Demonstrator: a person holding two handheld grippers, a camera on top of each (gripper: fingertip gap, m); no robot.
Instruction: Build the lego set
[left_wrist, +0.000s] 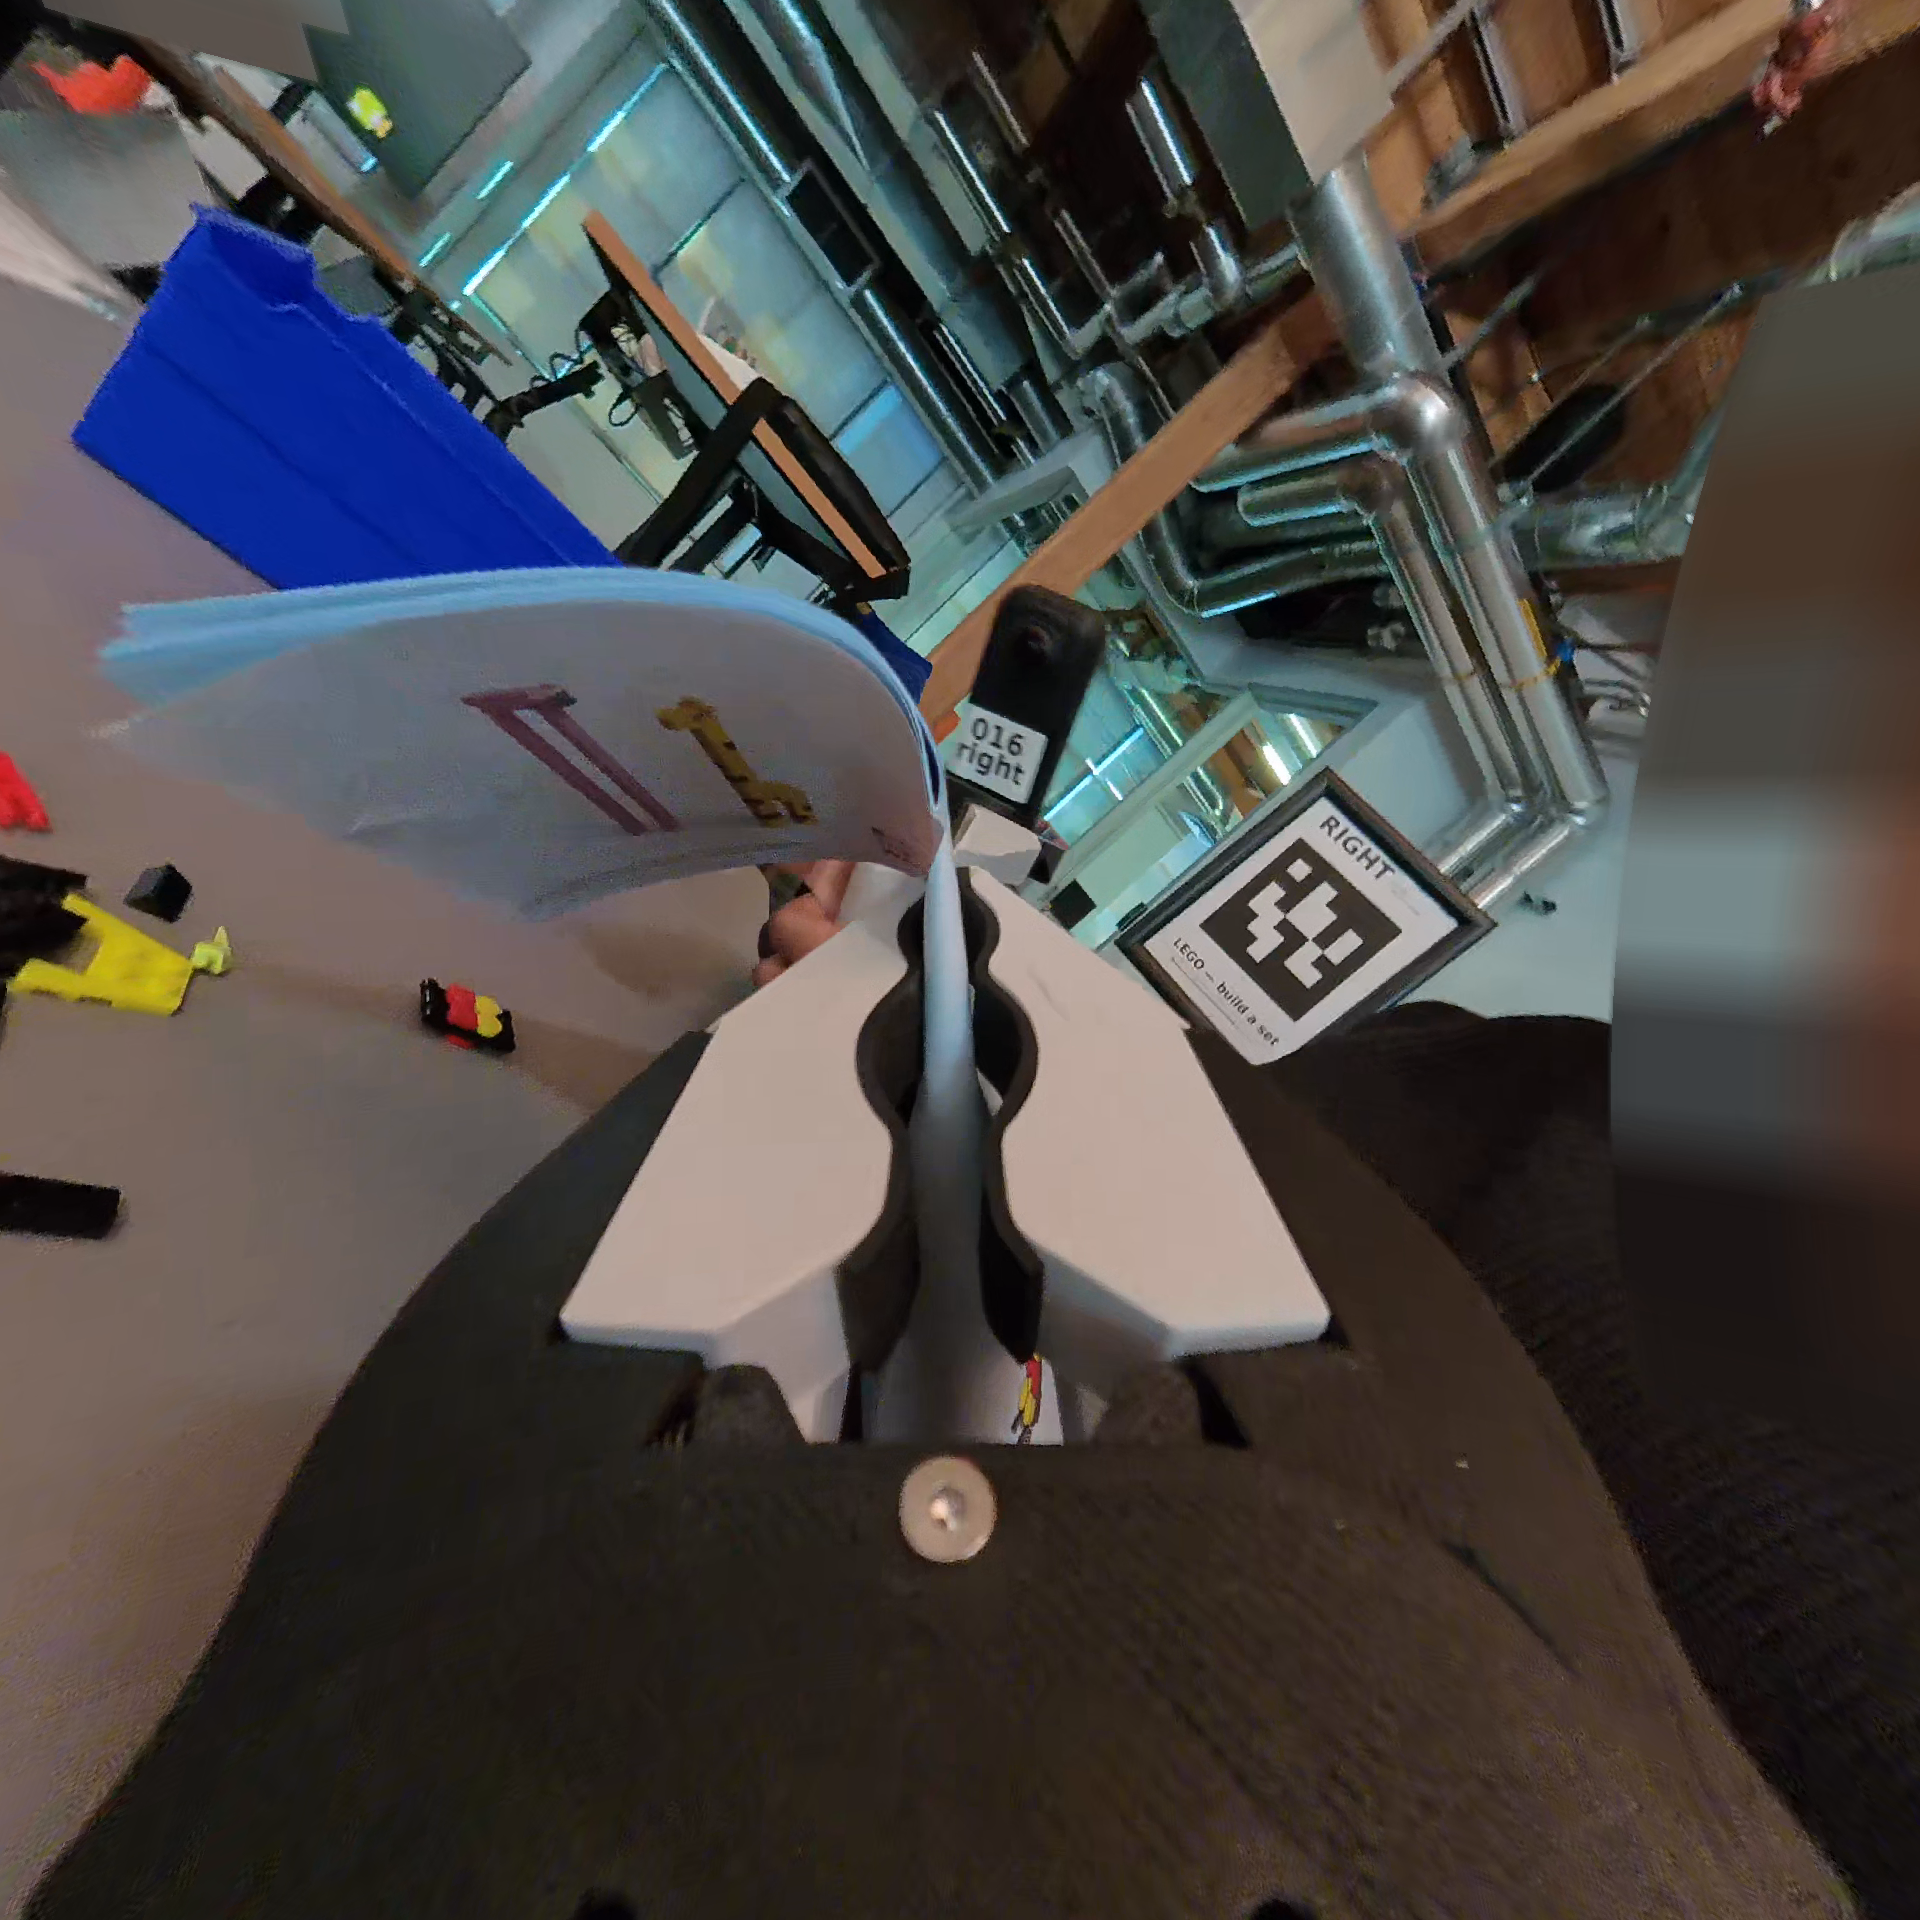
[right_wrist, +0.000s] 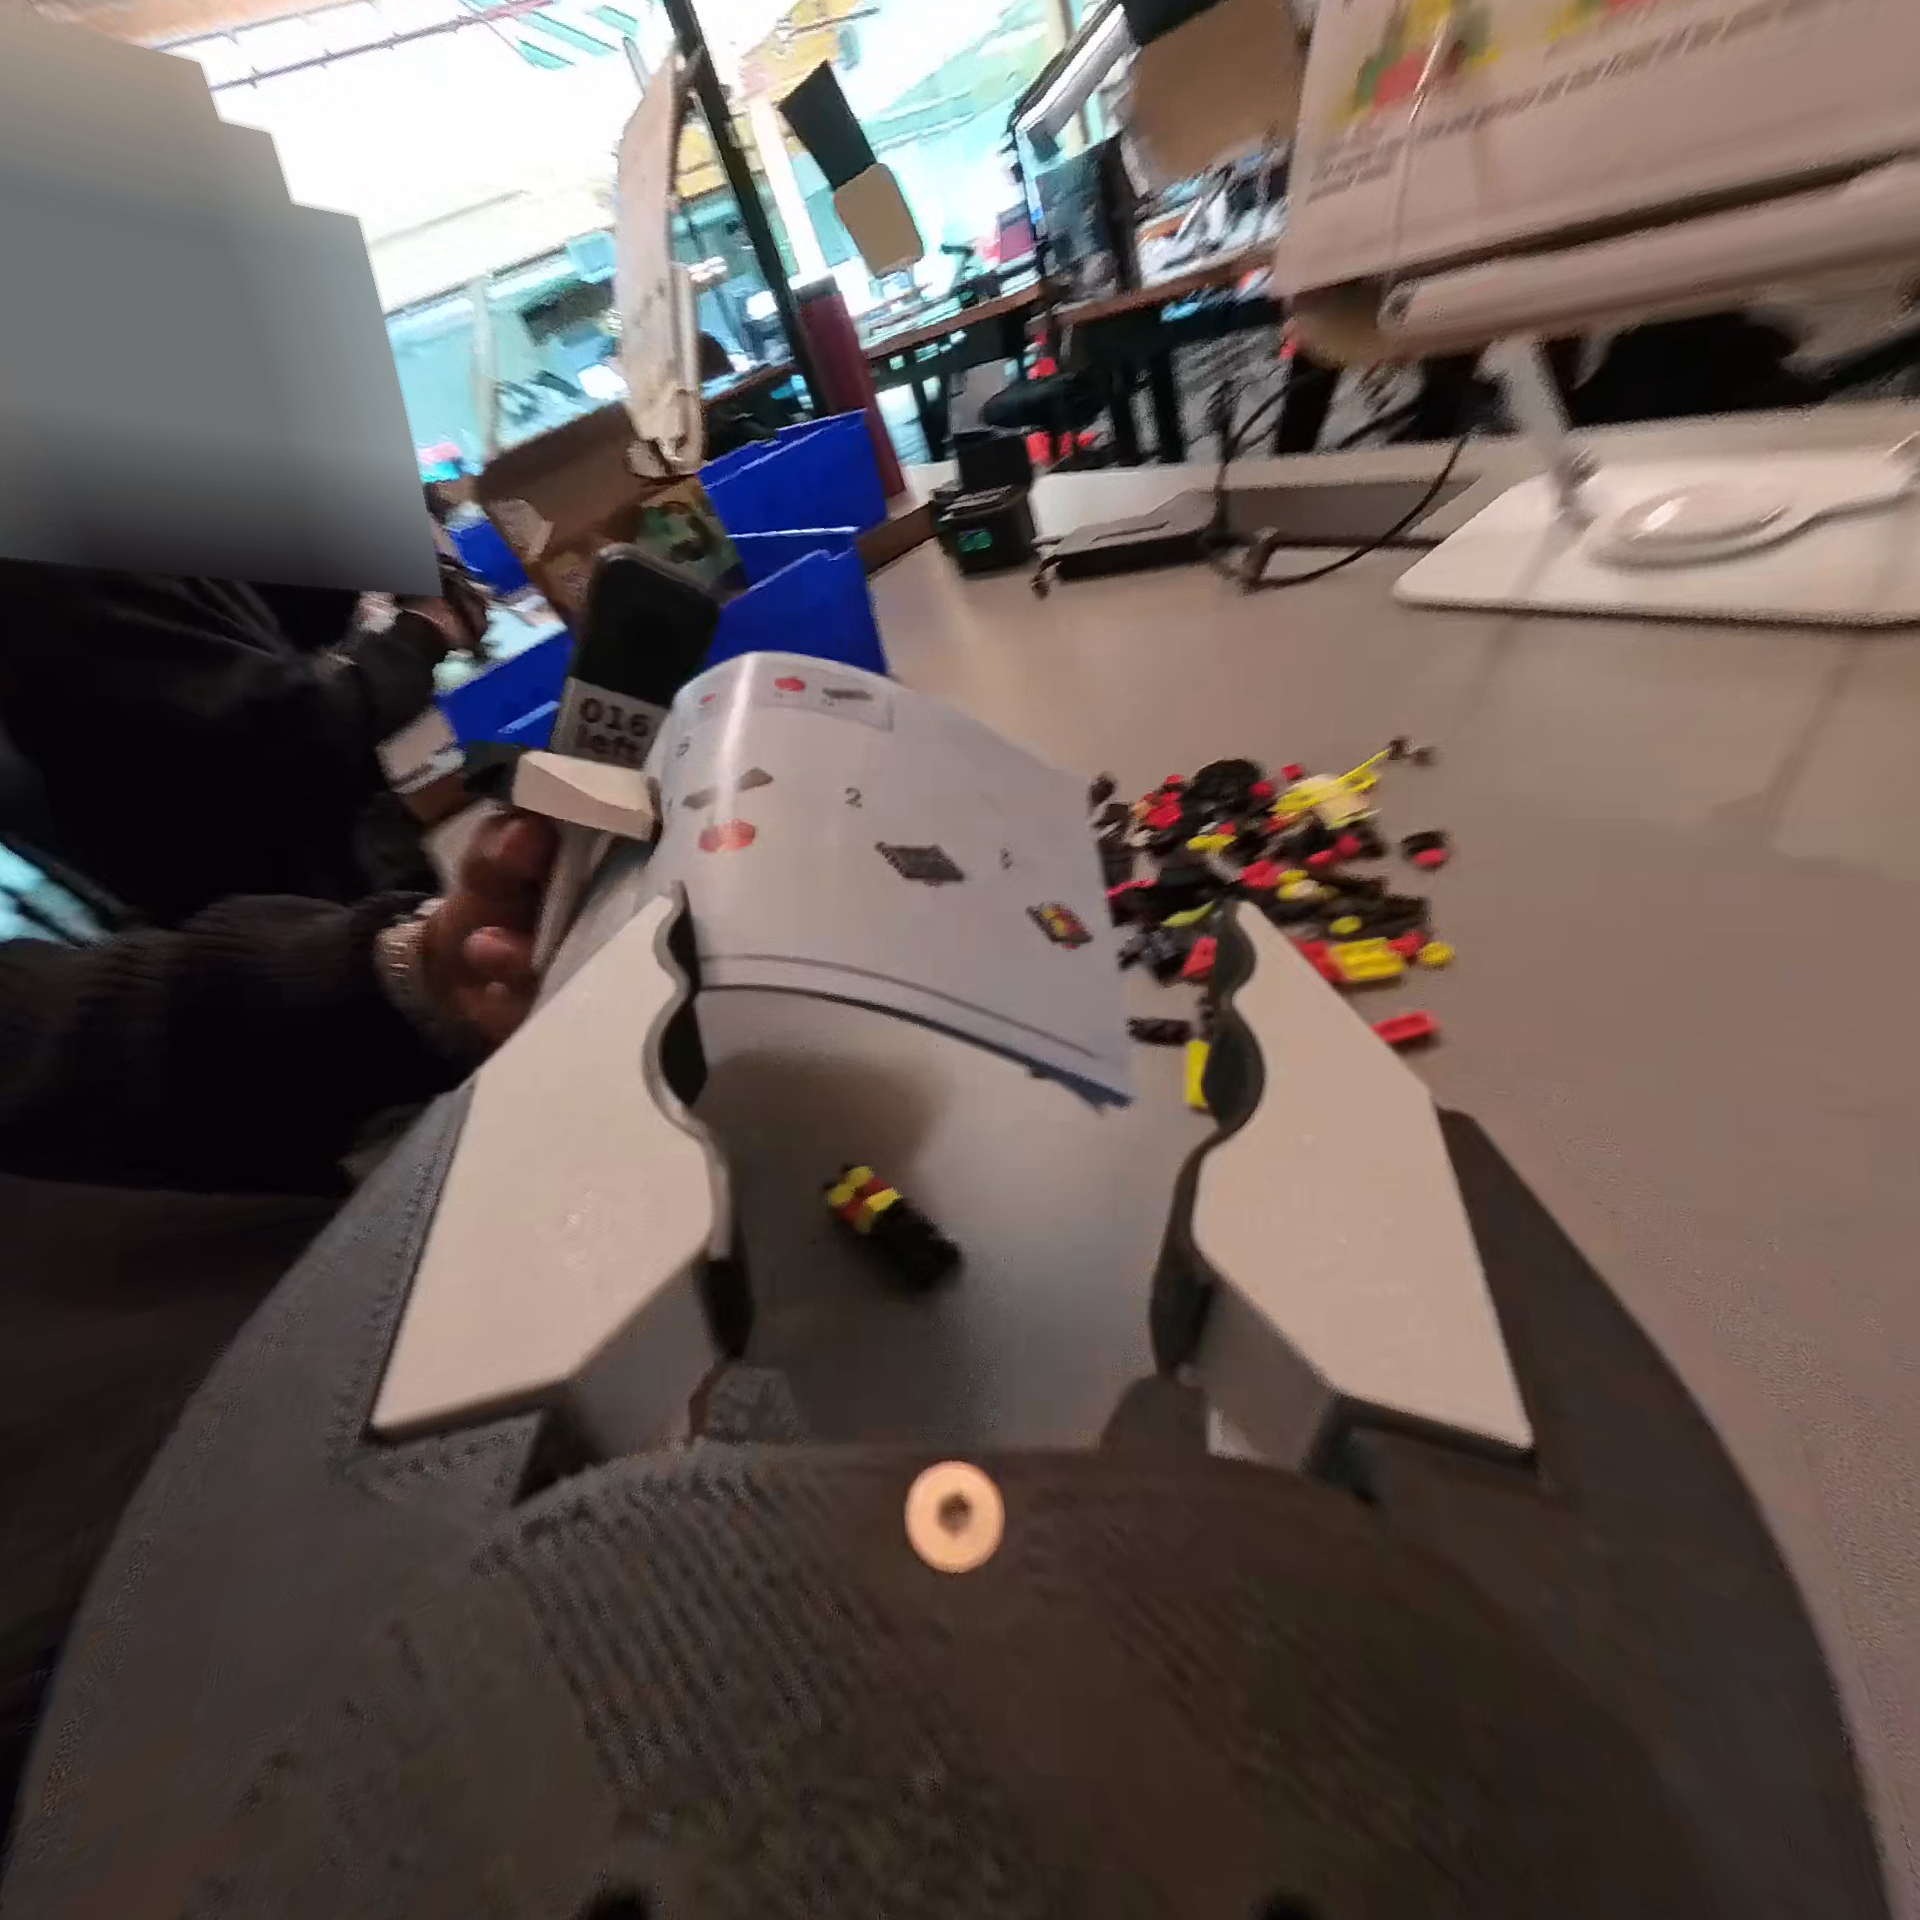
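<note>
My left gripper (left_wrist: 951, 894) is shut on a page of the instruction booklet (left_wrist: 540, 727) and holds it up off the table, its pages curling to the left. The booklet (right_wrist: 883, 862) also shows in the right wrist view, with the left gripper (right_wrist: 592, 800) at its left edge. My right gripper (right_wrist: 956, 914) is open and empty, its fingertips at the booklet's lower edge. A small black, red and yellow assembly (right_wrist: 888, 1216) lies on the grey table between the right fingers and also shows in the left wrist view (left_wrist: 468, 1013). A pile of loose bricks (right_wrist: 1278, 873) lies beyond.
Blue bins (right_wrist: 800, 592) stand at the back; one shows in the left wrist view (left_wrist: 291, 436). A white monitor base (right_wrist: 1662, 540) and cables are at the far right. A yellow piece (left_wrist: 114, 971) and black bricks lie at the left. A framed marker card (left_wrist: 1309, 920) stands nearby.
</note>
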